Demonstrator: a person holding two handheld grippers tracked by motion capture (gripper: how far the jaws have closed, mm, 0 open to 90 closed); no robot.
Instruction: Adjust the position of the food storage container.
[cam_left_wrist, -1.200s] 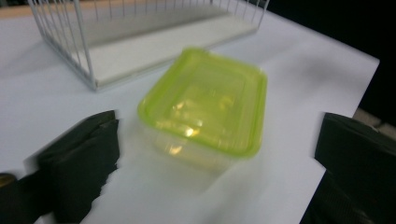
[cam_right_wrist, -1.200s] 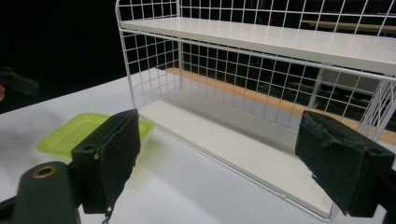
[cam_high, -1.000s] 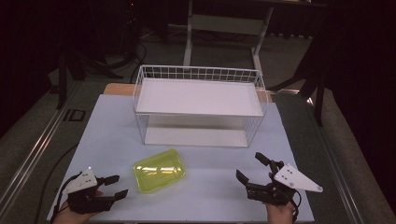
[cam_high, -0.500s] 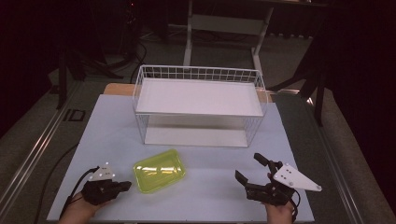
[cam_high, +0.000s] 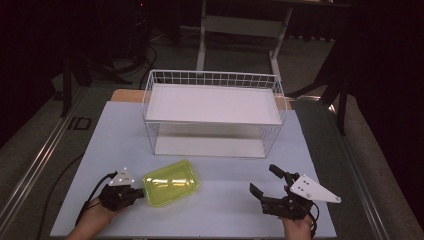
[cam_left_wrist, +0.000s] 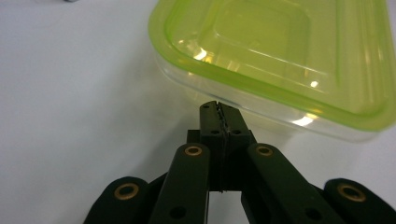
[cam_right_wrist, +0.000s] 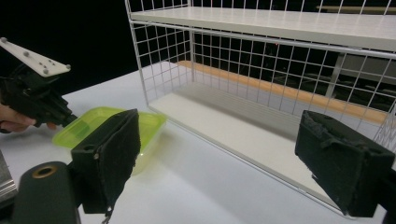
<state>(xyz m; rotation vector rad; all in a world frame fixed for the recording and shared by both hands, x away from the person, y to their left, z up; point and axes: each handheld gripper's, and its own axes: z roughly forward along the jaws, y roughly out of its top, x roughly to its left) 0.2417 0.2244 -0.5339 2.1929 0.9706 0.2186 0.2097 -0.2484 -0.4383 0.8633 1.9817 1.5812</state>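
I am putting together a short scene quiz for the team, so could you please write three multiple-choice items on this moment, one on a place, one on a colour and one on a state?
1. Where does the clear plastic container with the yellow-green lid lie?
A. On the shelf's top board
B. On the white table, in front of the white wire shelf
C. On the shelf's bottom board

2. What colour is the container's lid?
A. Red
B. Yellow-green
C. Dark blue

3. How do the jaws of the left gripper stand?
A. Shut, tips together at the container's rim
B. Wide open above the container
C. Clamped on a shelf wire

Answers: 1 B, the high view shows it on the table short of the shelf. 2 B, the lid is yellow-green in all views. 3 A, the left gripper view shows the tips pressed together beside the rim.
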